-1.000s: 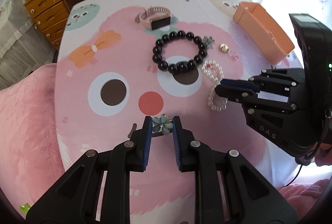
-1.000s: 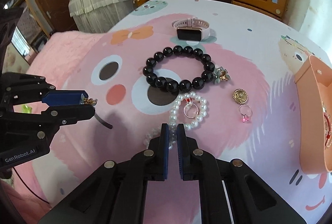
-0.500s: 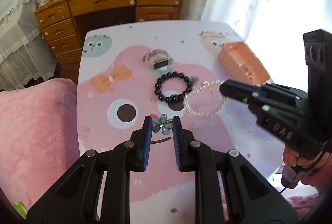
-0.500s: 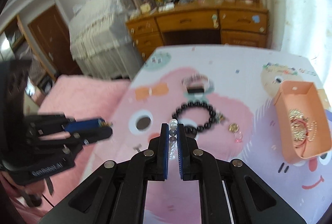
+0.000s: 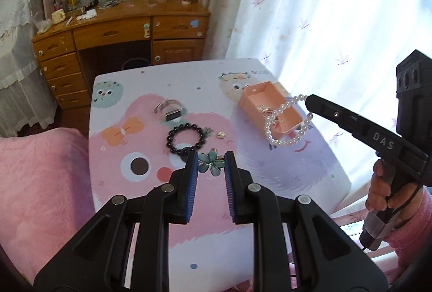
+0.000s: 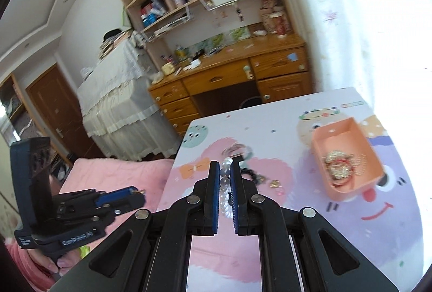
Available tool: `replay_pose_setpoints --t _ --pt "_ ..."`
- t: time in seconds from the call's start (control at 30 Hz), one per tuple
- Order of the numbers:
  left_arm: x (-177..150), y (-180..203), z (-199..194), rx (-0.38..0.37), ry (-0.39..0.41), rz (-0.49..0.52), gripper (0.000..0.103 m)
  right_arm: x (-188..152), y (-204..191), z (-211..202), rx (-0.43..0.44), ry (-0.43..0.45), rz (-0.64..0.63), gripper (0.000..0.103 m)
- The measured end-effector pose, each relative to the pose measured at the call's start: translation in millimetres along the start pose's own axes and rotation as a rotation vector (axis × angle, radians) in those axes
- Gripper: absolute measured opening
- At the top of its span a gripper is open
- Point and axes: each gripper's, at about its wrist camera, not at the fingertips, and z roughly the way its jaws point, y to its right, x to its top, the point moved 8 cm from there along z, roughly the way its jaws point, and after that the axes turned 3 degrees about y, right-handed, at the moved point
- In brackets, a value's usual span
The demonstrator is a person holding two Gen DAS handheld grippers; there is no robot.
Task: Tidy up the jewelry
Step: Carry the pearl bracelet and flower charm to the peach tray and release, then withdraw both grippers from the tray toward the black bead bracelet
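My left gripper (image 5: 211, 158) is shut on a teal flower hair clip (image 5: 211, 163) and holds it high above the table. My right gripper (image 6: 223, 170) is shut on a white pearl bracelet (image 6: 224, 184). In the left wrist view the pearl bracelet (image 5: 286, 127) hangs from the right gripper (image 5: 307, 103), over the near end of the orange box (image 5: 270, 109). The orange box (image 6: 348, 157) holds gold and red jewelry. A black bead bracelet (image 5: 186, 139), a pink smartwatch (image 5: 170, 109), a gold charm (image 5: 220, 134) and a small ring lie on the table.
The table has a pink cartoon cloth (image 5: 151, 165). A pink bed (image 5: 40, 184) lies to its left. A wooden desk with drawers (image 5: 121, 35) stands behind, and a white curtain (image 5: 324, 22) hangs to the right.
Both grippers have risen well above the table. The right gripper has carried the pearl bracelet rightward, so it now hangs by the orange box. The flower clip stays held.
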Motion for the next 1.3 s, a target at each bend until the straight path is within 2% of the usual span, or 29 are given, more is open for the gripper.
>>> replay_pose_setpoints --t 0.13,0.33,0.6,0.77,1.1,1.3 --pt "3 23 -9 -0.043 0.008 0.003 0.017 6 25 -38 -0.036 0.02 0.05 0.007" --pt "-1 62 1 -0.077 -0.013 0.024 0.017 10 70 -79 -0.056 0.046 0.128 0.007" --pt "19 113 38 -0.068 -0.034 0.011 0.017 26 129 -91 -0.038 0.018 0.104 0.007" --pt "40 149 74 -0.056 -0.097 0.002 0.017 41 164 -74 -0.002 -0.055 0.08 0.007" --pt "105 191 154 -0.016 -0.098 -0.047 0.017 83 233 -22 0.073 -0.179 -0.041 0.007" --pt "134 200 206 0.013 -0.11 -0.075 0.017 94 249 21 0.098 -0.24 -0.109 0.007"
